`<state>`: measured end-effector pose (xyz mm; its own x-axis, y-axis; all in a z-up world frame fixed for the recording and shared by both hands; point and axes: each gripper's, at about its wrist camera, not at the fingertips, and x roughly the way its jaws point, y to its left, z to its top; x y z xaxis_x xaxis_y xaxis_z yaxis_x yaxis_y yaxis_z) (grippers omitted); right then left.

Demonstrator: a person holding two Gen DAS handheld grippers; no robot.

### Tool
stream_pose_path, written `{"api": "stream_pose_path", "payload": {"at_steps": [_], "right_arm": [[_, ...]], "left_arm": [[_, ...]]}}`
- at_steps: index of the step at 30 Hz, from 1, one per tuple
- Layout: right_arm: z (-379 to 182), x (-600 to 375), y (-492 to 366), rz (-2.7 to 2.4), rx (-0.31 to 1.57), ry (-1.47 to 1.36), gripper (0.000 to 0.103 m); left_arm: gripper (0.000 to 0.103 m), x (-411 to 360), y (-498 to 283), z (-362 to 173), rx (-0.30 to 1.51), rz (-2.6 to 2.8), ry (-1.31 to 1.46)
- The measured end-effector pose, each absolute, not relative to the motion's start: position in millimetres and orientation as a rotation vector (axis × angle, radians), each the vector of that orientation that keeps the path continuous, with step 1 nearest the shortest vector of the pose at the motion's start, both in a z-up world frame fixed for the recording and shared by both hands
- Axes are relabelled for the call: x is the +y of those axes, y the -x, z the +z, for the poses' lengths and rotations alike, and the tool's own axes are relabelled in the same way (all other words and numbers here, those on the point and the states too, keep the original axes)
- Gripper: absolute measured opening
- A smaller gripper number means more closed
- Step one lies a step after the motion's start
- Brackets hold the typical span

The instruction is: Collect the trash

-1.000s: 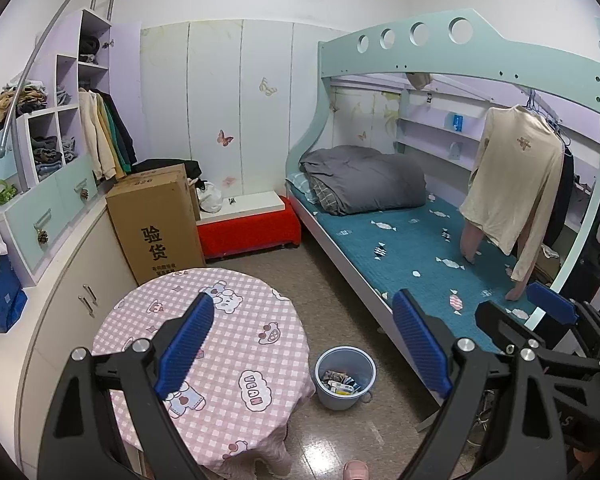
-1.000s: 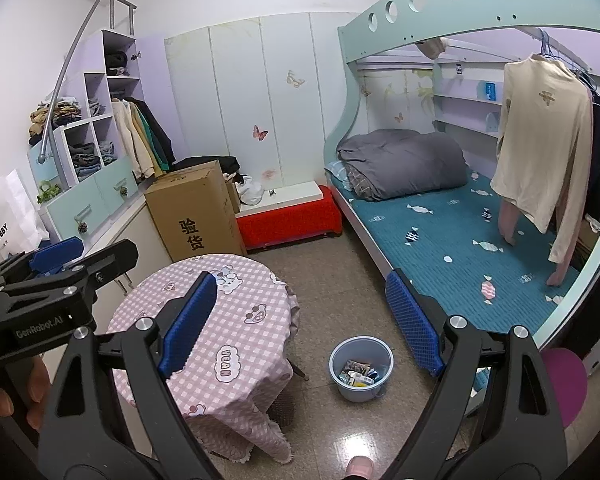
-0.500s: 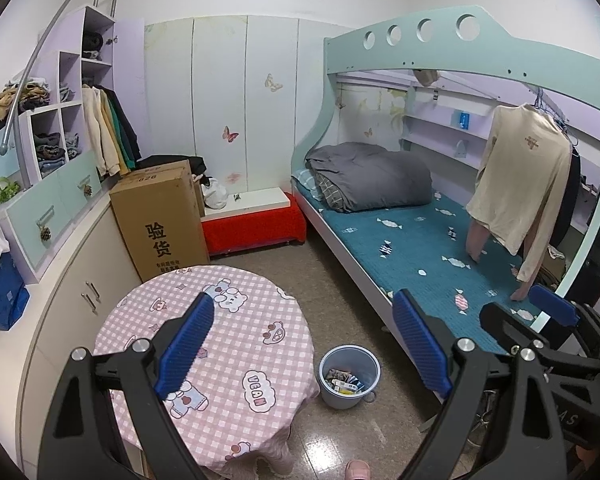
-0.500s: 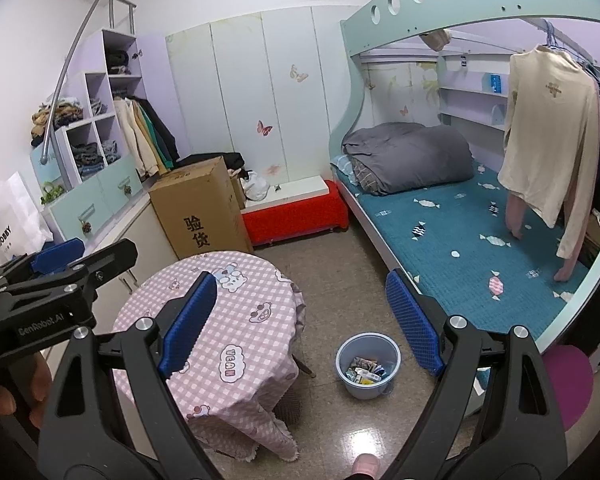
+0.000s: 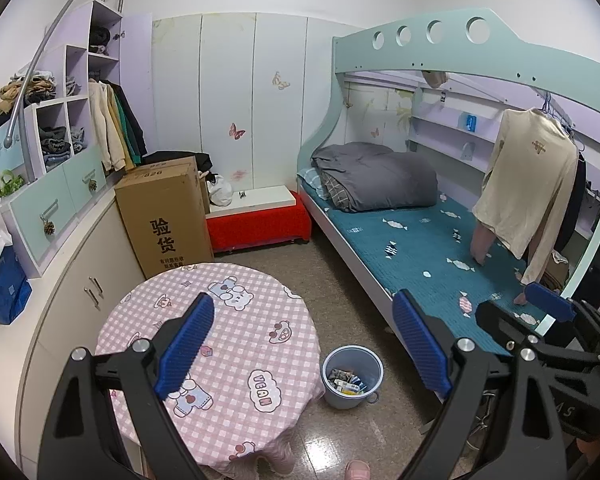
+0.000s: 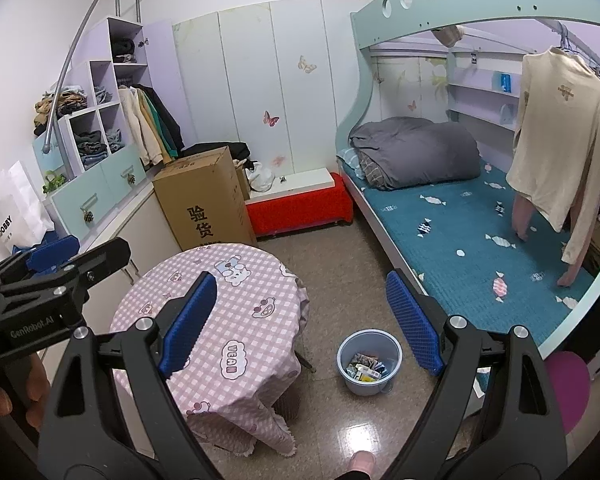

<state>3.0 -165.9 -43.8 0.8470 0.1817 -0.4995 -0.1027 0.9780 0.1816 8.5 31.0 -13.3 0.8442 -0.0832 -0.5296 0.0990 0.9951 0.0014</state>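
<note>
Beside table [image 5: 236, 344] | blue bin [image 5: 352, 376] | holds mixed trash [image 5: 346, 383]

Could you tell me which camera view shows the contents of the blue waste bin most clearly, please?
The right wrist view: the blue waste bin sits unobstructed between open fingers. The left wrist view shows it too, slightly smaller.
</note>
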Motion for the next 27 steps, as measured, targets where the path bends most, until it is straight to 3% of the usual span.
{"api": "stream_pose_path", "payload": {"at_steps": [27], "right_arm": [[-43.5,-165.7,-7.8,0.133,0.545,-0.164,0.085]], "left_arm": [[0.089,35.6,-17.6,-16.2,0.581,-0.108,-0.018]]}}
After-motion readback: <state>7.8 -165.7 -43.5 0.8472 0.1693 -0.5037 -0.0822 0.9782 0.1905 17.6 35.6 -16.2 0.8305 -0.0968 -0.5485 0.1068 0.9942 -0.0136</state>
